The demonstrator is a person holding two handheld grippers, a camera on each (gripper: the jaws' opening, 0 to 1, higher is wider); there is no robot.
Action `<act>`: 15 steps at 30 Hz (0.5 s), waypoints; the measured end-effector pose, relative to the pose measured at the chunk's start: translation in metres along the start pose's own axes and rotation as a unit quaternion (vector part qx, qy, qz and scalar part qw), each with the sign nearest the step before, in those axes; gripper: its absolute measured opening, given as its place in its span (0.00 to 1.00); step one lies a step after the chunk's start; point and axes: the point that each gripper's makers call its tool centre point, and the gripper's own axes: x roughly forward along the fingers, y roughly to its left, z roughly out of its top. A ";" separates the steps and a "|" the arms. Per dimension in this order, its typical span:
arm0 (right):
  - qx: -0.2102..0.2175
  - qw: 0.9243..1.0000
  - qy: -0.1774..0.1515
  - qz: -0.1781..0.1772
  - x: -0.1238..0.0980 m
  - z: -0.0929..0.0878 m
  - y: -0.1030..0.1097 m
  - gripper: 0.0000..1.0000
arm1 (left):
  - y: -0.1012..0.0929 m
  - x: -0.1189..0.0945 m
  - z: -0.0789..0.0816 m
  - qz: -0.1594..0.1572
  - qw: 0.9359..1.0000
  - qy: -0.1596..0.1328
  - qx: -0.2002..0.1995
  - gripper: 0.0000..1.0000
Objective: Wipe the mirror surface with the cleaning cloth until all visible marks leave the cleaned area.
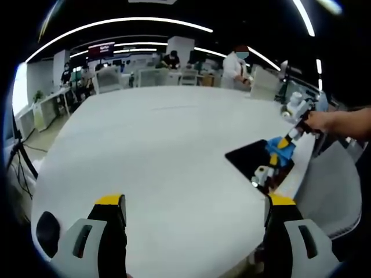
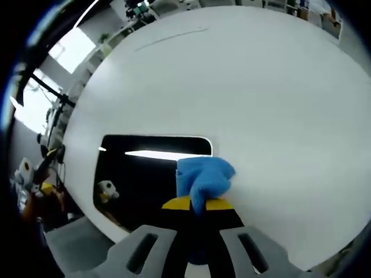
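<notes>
A dark rectangular mirror [image 2: 142, 174] lies flat on the white table [image 2: 261, 87], close to the table's edge. My right gripper [image 2: 197, 204] is shut on a blue cleaning cloth [image 2: 204, 178], which is pressed on the mirror near its right edge. In the left gripper view the mirror [image 1: 249, 157] sits at the right, with the blue cloth [image 1: 279, 149] on it under the right gripper [image 1: 284, 145] and a person's hand [image 1: 330, 121] holding that gripper. My left gripper [image 1: 195, 204] hovers over the bare table with its jaws wide apart and nothing between them.
A white chair [image 1: 336, 185] stands beside the table edge by the mirror. Desks, chairs and several people [image 1: 235, 66] are in the background beyond the table's far side. A stand with cables [image 1: 20, 156] is off the left edge.
</notes>
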 end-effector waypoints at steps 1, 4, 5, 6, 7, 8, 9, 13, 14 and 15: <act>0.000 1.000 0.001 0.001 0.000 0.000 0.000 0.00 | 0.000 0.000 0.000 -0.001 1.000 0.000 0.000 0.99; -0.004 1.000 0.001 0.002 0.000 0.000 0.001 0.00 | 0.000 0.001 0.000 -0.001 1.000 -0.001 0.000 0.99; -0.005 1.000 0.001 0.003 0.000 0.000 0.001 0.00 | 0.000 0.000 0.000 -0.001 1.000 -0.001 0.000 0.99; -0.005 1.000 0.001 0.003 0.000 0.000 0.001 0.00 | 0.000 0.000 0.000 -0.001 1.000 -0.001 0.000 0.99; -0.006 1.000 0.001 0.002 0.000 0.000 0.001 0.00 | -0.001 0.000 0.000 -0.002 1.000 -0.001 0.000 0.99; -0.010 1.000 0.001 0.000 0.000 0.000 0.001 0.00 | -0.002 0.000 -0.001 -0.003 1.000 0.000 0.000 0.99; -0.015 1.000 0.001 -0.003 0.000 0.000 0.001 0.00 | -0.003 0.001 -0.002 -0.004 1.000 0.001 0.001 0.99; -0.021 1.000 -0.004 -0.008 0.000 0.000 0.001 0.00 | -0.007 0.002 -0.002 -0.008 1.000 0.001 0.003 0.99; -0.019 1.000 -0.005 -0.010 0.000 0.000 0.001 0.00 | -0.008 0.002 -0.002 -0.009 1.000 0.001 0.004 0.99; -0.019 1.000 -0.006 -0.012 0.000 -0.001 0.002 0.00 | -0.009 0.002 -0.001 -0.010 1.000 0.001 0.005 0.99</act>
